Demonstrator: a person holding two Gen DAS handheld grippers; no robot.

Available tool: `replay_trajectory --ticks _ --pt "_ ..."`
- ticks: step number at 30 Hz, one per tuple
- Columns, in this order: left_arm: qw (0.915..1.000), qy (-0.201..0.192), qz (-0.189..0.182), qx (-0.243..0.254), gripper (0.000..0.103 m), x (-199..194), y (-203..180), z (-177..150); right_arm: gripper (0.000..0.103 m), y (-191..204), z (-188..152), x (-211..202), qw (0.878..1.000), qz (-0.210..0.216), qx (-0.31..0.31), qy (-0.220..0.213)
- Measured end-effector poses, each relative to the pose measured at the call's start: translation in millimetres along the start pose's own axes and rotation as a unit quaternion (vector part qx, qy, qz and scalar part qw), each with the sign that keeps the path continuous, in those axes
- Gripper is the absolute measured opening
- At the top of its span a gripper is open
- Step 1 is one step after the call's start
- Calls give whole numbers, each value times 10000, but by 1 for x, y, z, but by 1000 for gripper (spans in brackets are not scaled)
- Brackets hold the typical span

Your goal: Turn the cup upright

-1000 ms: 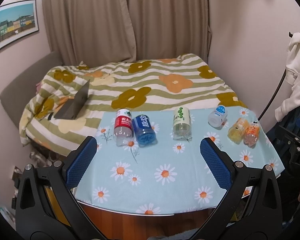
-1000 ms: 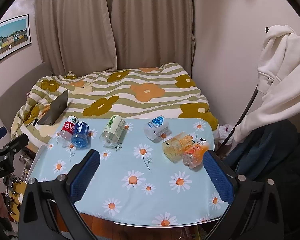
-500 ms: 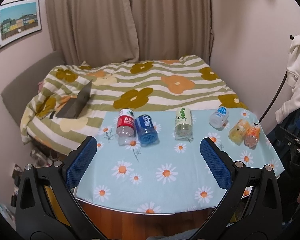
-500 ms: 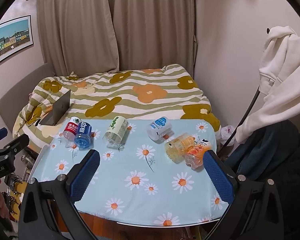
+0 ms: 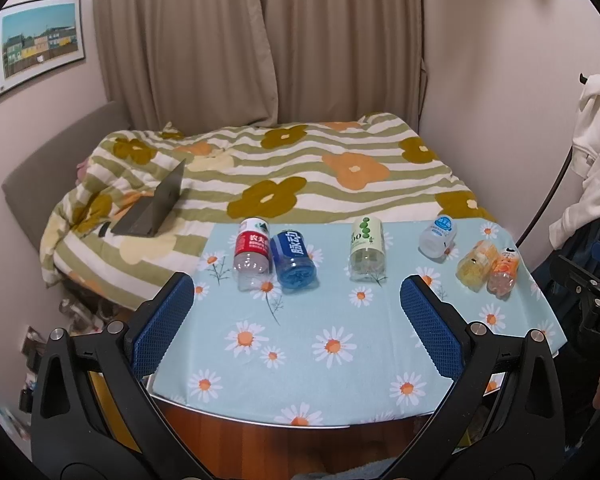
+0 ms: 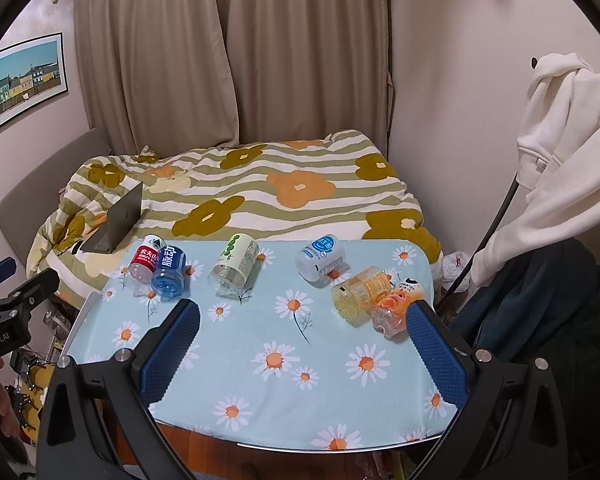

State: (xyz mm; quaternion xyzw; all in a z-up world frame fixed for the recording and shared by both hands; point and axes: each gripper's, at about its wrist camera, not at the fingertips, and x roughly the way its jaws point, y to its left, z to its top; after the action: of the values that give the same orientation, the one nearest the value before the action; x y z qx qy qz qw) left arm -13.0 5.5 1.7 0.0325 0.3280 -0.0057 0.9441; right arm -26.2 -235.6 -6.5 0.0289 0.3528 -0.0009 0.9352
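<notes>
On daisy tablecloth (image 5: 332, 360): six cut-bottle cups (image 5: 366, 250) lying sideways; both grippers (image 5: 296, 308) (image 6: 302, 328) spread, empty.

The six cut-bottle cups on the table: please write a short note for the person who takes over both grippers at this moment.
Left gripper: open, empty, hovering above the near half of the table.
Right gripper: open, empty, also above the table, touching nothing.
Cups, all lying on their sides along the far edge: red-label cup touching blue cup; green-dotted cup alone; white cup alone; yellow cup touching orange cup at the right end.
Done: nothing is upright.
Left: stand all six cups upright.
</notes>
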Motion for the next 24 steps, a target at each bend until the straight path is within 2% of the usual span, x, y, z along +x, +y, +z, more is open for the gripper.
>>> replay_trajectory --ticks 24 --pt "10000 -14 -8 -14 103 -1 1 -2 103 1 -1 0 10000 6 24 -8"
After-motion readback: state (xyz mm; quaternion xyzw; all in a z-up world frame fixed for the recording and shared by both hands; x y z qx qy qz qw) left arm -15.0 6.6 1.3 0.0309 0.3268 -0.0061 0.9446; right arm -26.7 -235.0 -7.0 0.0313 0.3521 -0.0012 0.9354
